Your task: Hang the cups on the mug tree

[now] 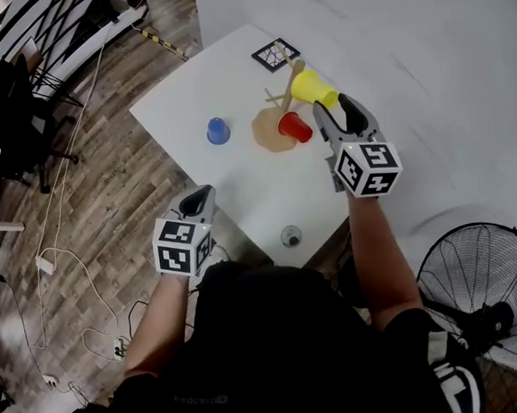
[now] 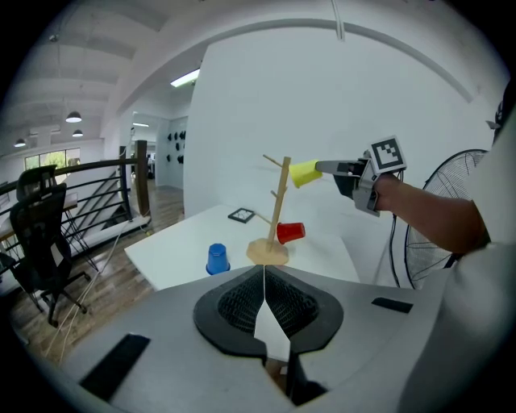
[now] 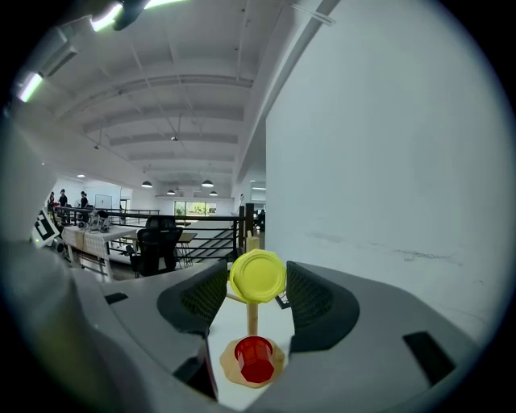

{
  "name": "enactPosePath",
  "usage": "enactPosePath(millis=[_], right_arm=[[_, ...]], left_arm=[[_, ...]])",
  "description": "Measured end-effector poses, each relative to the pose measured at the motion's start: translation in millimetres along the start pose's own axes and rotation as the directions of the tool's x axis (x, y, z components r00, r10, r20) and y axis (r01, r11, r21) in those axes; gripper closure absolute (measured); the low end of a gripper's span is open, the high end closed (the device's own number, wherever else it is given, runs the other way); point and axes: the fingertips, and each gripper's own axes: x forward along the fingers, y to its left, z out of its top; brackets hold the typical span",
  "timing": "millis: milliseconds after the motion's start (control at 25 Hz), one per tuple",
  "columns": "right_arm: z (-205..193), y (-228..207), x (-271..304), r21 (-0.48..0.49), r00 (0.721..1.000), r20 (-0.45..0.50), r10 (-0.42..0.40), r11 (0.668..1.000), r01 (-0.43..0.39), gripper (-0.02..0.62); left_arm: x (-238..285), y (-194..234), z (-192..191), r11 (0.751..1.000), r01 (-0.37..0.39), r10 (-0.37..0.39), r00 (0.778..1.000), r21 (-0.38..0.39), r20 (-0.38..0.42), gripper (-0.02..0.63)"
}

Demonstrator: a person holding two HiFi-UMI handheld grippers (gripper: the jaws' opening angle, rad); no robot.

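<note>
**Yellow cup** [image 3: 257, 276]: lies about level. In the head view its long axis runs 10 to 4 o'clock, mouth toward the top of the mug tree [image 2: 279, 202]. The base faces the right tongs [image 1: 333, 106], which pinch it. Whether a peg is inside cannot be told.

**Red cup** [image 1: 294, 127]: hangs sideways low on the tree, mouth toward the trunk, at 3 o'clock of the round wooden foot [image 1: 265, 125].

**Blue cup** [image 1: 218, 130]: stands mouth down on the white tabletop [image 1: 240, 194], at 9 o'clock of the foot and apart from it.

**Left tongs** [image 2: 264, 284]: pressed together with nothing between them, at the tabletop's near edge.

**Checker-marked card** [image 1: 275, 55]: lies at 12 o'clock of the foot.

**Room**: wood-plank floor [image 1: 124, 194], white wall [image 2: 322, 97], standing fan [image 1: 486, 272], black office chair [image 1: 8, 109].

**Writing**: the shirt [image 1: 279, 351] print is too small to read.
</note>
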Motion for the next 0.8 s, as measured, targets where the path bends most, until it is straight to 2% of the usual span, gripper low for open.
enactPosePath(millis=[320, 560, 800], right_arm=[[-2, 4, -14, -0.003, 1.000, -0.005, 0.008, 1.000, -0.008, 0.379], [-10, 22, -30, -0.008, 0.998, -0.035, 0.060, 0.998, -0.060, 0.382], [-41, 48, -56, 0.040, 0.986, -0.105, 0.128, 0.991, -0.124, 0.492]], left_arm=[[3, -5, 4, 1.000, 0.015, -0.015, 1.000, 0.015, 0.003, 0.589], [3, -7, 6, 0.999, 0.024, -0.024, 1.000, 0.025, 0.002, 0.589], [5, -7, 10, 0.999, 0.035, -0.035, 0.999, 0.026, 0.012, 0.589]])
